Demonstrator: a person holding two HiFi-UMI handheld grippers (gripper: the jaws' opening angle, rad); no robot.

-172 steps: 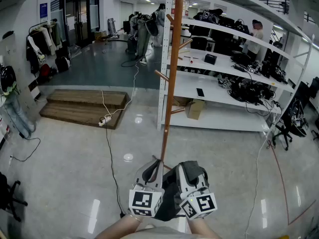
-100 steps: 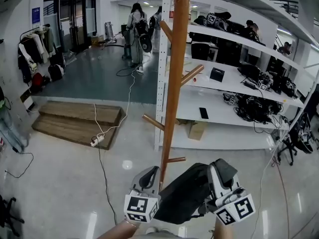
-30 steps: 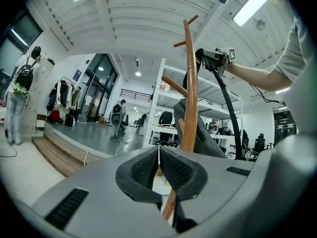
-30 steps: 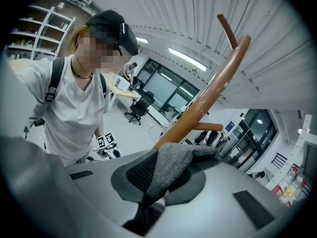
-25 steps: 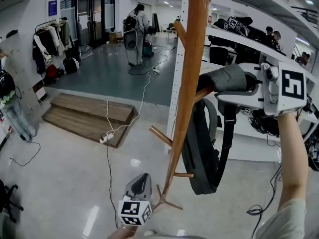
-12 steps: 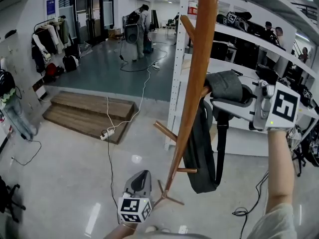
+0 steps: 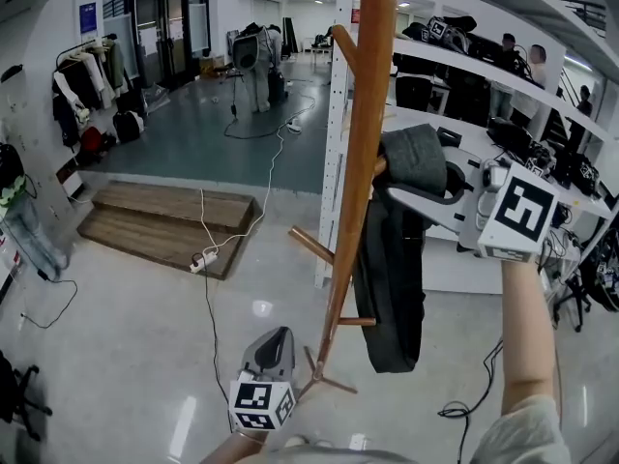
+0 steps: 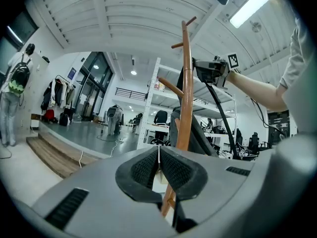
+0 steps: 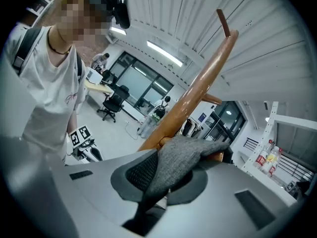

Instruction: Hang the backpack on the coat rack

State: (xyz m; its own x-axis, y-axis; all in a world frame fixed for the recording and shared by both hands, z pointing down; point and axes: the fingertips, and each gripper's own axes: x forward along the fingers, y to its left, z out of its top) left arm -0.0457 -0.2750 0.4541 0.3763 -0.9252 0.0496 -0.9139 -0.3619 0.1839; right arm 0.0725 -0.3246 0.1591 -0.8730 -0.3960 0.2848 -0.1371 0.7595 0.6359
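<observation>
Now the backpack [image 7: 392, 288], dark grey, hangs along the right side of the wooden coat rack [image 7: 363, 143], just beside its pole. Its bottom is near the lowest short peg [image 7: 356, 322] and well above the floor. The right gripper [image 7: 416, 193] is high on the right of the pole, at the level of the upper peg, and the person's bare arm reaches up to it. Its jaws are closed on the padded grey shoulder strap [image 9: 183, 157] of the backpack. In the right gripper view the fabric fills the space between the two pads and folds over toward the pole. The top of the strap lies against the pole, over a bit of orange wood that seems to be a peg, but most of that wood is covered. The left gripper [image 7: 274, 341] is low, near the foot of the coat rack and a little to the left of it, well apart from the backpack. Its jaws are pressed together with nothing between them; the pole only stands behind them. Behind the coat rack stands a white shelf unit [image 7: 455, 95], and to its left, farther away, lies a low wooden platform [image 7: 160, 220].
</observation>
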